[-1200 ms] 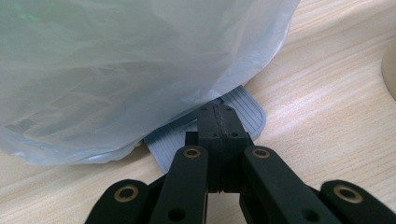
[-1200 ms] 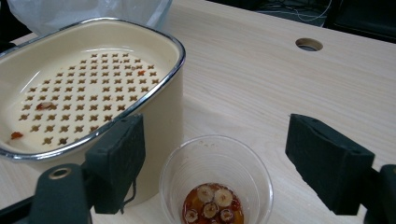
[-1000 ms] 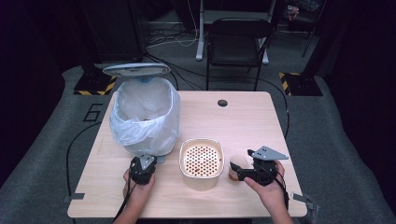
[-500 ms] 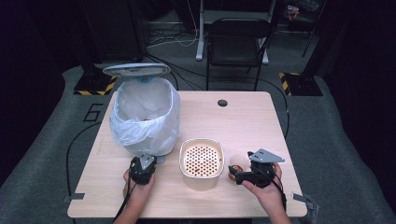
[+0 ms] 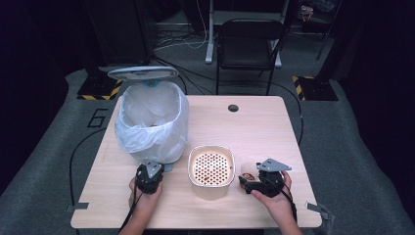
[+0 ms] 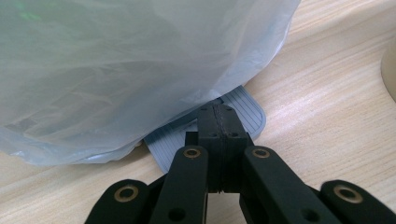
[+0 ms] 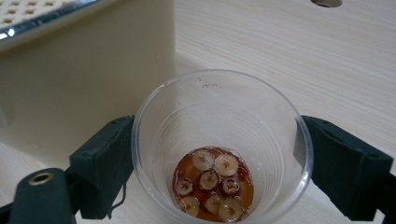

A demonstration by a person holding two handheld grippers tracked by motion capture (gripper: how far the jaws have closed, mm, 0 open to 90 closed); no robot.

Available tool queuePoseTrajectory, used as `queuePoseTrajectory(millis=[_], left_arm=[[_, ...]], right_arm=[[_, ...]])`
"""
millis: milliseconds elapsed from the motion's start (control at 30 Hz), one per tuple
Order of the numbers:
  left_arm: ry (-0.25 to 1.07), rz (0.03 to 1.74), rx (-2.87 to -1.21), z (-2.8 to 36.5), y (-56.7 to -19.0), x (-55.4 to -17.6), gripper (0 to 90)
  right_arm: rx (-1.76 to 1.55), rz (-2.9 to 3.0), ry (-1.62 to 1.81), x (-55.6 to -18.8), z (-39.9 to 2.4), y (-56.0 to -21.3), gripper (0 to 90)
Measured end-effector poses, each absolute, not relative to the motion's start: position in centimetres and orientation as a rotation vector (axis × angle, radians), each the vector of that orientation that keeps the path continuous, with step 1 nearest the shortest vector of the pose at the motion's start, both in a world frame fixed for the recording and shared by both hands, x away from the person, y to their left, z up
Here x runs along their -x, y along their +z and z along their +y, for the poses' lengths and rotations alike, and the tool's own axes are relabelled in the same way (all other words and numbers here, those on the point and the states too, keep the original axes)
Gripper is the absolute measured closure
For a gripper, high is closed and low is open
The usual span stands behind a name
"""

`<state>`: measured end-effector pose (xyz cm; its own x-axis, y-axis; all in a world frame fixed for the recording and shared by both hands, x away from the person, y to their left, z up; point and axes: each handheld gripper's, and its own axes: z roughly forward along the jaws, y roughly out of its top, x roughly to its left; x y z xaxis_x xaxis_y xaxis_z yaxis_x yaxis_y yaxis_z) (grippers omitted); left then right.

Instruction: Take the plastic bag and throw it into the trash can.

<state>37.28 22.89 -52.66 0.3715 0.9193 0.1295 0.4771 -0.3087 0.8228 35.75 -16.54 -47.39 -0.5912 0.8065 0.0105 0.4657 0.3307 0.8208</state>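
While the left tool point(image 6: 218, 128) rests fully closed on the bin's pedal point(image 6: 243, 116), holding nothing, the right tool point(image 7: 219, 154) stands wide around a clear cup point(image 7: 219, 144), its jaws having just been closing, pads at the cup's sides. The cup sits on the desk point(image 5: 254, 122) just beside the strainer box point(image 5: 211, 170), slices in reddish liquid at its bottom.

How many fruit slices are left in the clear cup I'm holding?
7 that I can count, all clustered in the reddish liquid at the bottom of the clear cup: three along the top, two in the middle, two at the near edge. More may lie underneath.
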Motion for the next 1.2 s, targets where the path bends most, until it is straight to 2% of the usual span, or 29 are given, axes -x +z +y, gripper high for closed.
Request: queuePoseTrajectory(millis=[300,567,1200], left_arm=[[0.798,1.207,-1.928,22.9,-52.7,-37.3,90.0],[0.797,1.207,-1.928,22.9,-52.7,-37.3,90.0],[0.797,1.207,-1.927,22.9,-52.7,-37.3,90.0]], right_arm=[[-1.135,2.225,1.139,-36.1,-16.2,-48.5,15.5],[-1.139,2.215,1.160,-36.3,-16.2,-48.7,28.0],[-1.099,2.243,1.160,-36.5,-16.5,-48.5,34.8]])
